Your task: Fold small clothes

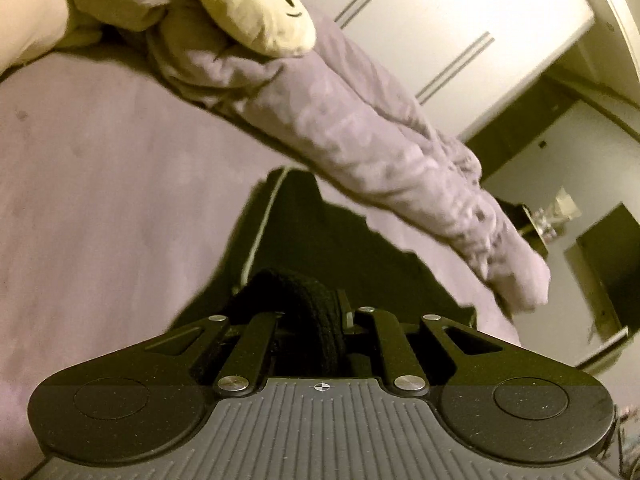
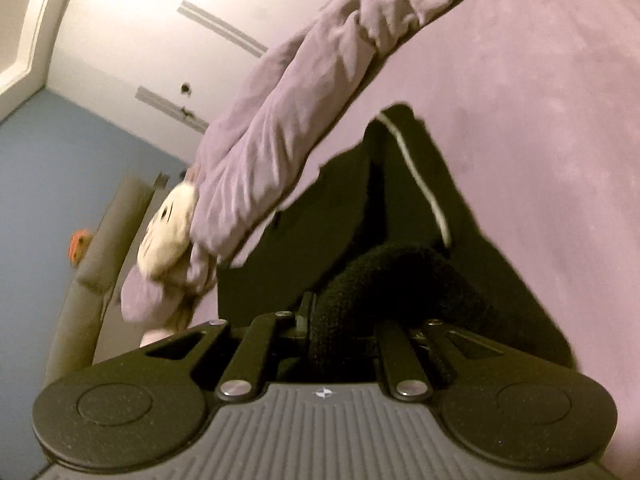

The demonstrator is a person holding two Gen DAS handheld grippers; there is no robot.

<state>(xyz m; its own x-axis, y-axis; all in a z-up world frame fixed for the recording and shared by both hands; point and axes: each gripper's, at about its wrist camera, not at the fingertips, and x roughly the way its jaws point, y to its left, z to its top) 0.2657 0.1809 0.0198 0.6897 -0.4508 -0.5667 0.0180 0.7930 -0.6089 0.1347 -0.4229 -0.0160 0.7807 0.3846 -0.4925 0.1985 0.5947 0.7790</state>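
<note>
With both your left gripper (image 1: 310, 320) and right gripper (image 2: 344, 320) clamped on the black garment (image 2: 400, 200) beside the rolled blanket (image 1: 360, 140), uneven lifting could twist its fold.

Black garment (image 1: 320, 248) with thin white stripe (image 2: 424, 184) — spread on the lilac bed sheet; black ribbed edge (image 2: 400, 280) bunched up at the near end.

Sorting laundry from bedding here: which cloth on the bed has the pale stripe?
The black garment, gripped by both claws, left and right. The bunched blanket and sheet are plain lilac.
</note>
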